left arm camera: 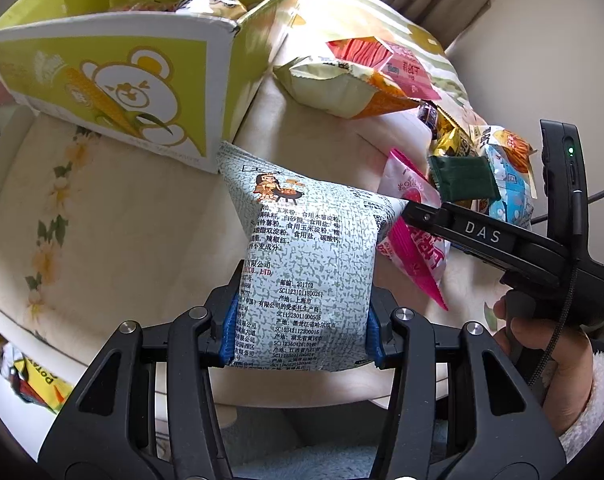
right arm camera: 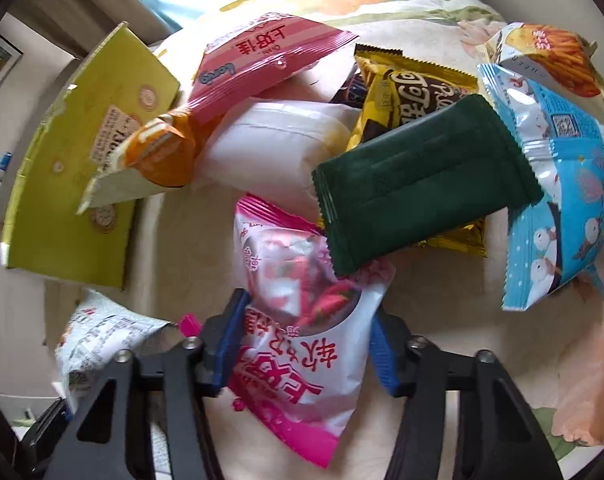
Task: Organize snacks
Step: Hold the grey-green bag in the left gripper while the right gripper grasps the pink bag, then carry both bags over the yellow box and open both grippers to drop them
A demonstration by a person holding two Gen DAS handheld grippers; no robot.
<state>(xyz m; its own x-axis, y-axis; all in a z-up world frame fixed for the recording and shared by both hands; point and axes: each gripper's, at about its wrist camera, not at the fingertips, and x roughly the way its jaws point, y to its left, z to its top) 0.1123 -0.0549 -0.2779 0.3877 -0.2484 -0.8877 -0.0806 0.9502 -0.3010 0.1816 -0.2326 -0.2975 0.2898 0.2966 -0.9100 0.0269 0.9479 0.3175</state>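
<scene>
Two tongs, both mine | yellow box (left arm camera: 114,92) stands open on the bed (left arm camera: 102,216) | my left tongs (left arm camera: 300,330) pinch a grey bag (left arm camera: 306,248) just below it | my right tongs (right arm camera: 302,346) clamp a pink bag (right arm camera: 302,320) under a green pack (right arm camera: 418,188).

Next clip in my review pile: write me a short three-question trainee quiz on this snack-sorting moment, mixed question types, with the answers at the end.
1. True or false: the left tongs hold a pale speckled packet between their blue pads.
2. Which packet sits between the right tongs? A) the dark green packet B) the pink-and-white packet C) the blue snowman packet
3. Fill in: the dark green packet lies partly on top of the pink-and-white packet and a ______ packet.

Key: 1 true; 2 B; 3 yellow
</scene>
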